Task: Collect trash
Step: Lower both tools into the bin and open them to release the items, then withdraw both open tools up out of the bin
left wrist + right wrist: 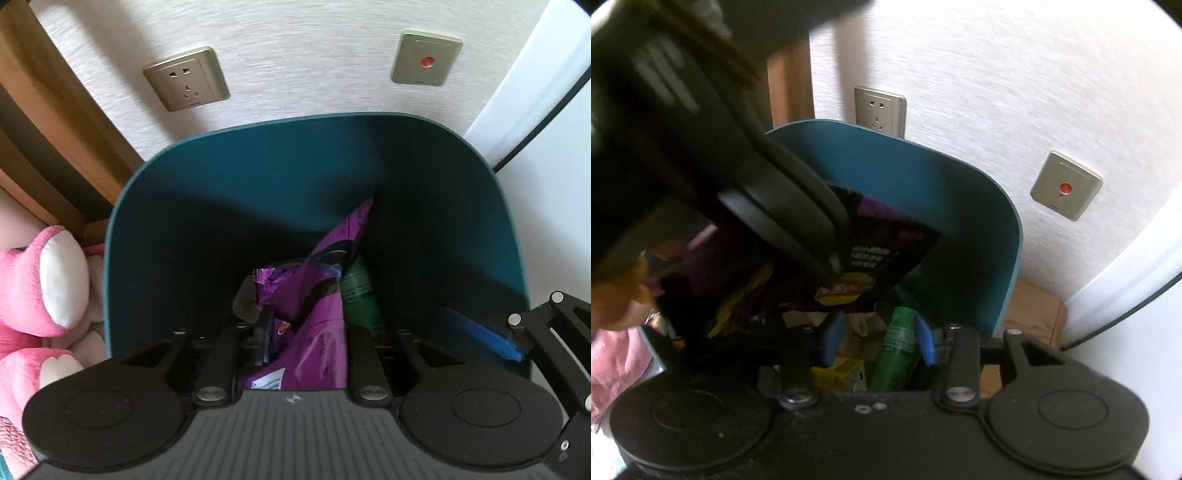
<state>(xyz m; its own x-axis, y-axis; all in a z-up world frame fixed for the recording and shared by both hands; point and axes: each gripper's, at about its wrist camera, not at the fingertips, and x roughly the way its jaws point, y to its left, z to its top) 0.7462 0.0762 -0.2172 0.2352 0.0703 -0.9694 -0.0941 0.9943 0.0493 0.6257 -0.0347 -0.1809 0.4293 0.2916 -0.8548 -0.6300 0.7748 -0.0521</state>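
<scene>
A teal trash bin (258, 166) stands against the wall and both grippers hang over its mouth. My left gripper (306, 332) points down into it, shut on a purple chip bag (325, 280) whose far end reaches into the bin. In the right wrist view the same left gripper (831, 254) comes in from the upper left with the chip bag (886, 251) hanging from it. My right gripper (879, 341) is open and its blue pads (833, 339) grip nothing. A green bottle (897, 343) lies in the bin (923, 184) below them, beside a yellow wrapper (842, 373).
A pink plush toy (44, 288) sits left of the bin, by a wooden frame (37, 110). On the wall behind are a socket (186, 79) and a switch plate with a red light (426, 59). A white panel with a black cable (535, 110) is on the right.
</scene>
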